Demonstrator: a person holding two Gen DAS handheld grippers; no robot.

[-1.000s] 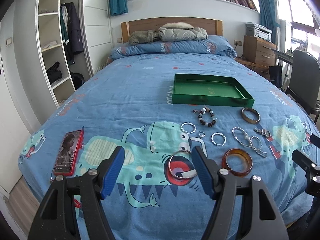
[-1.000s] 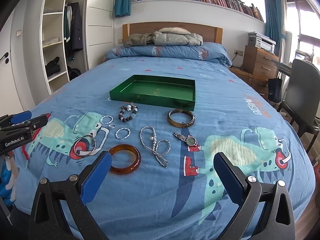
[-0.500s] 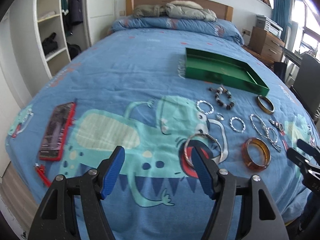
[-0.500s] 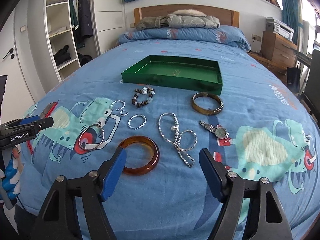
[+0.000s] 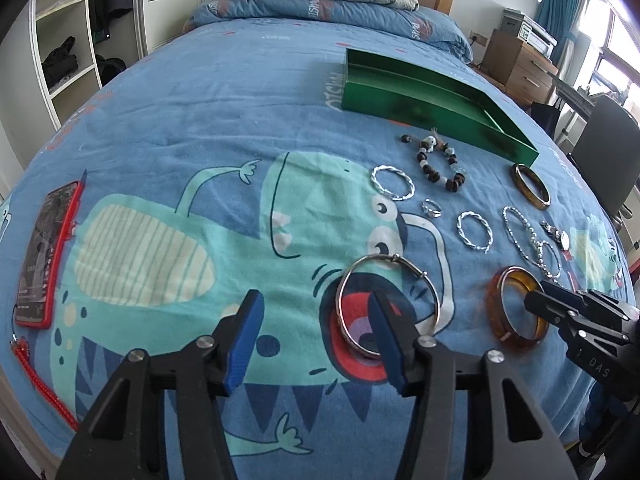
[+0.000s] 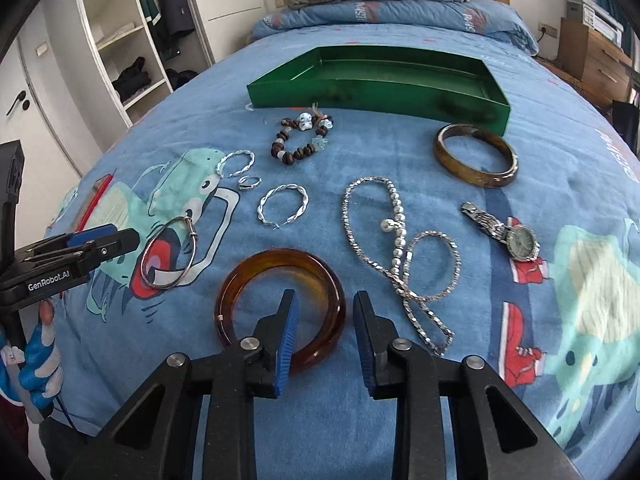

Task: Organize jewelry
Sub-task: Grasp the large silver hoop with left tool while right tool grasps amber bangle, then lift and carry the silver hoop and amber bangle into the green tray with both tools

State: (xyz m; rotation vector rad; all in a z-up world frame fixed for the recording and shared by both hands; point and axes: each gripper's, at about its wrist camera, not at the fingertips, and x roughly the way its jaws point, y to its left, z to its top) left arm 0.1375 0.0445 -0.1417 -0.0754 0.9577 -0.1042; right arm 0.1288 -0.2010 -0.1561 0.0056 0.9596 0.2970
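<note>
Blue bedspread [image 6: 560, 152]: bare cloth lies left of the jewelry. Right gripper [image 6: 325, 322], jaws just narrowing but apart, straddles the amber bangle [image 6: 280, 304] rim; left gripper [image 5: 316, 330], likewise narrowing, straddles the silver bangle [image 5: 386, 294] edge.

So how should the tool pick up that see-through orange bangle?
Pinch the near-right part of the amber bangle's rim, coming down from above. It lies flat on the bedspread, so one finger goes inside the hole and one outside. The right tool, whose jaws have just been closing, already straddles that spot.
</note>
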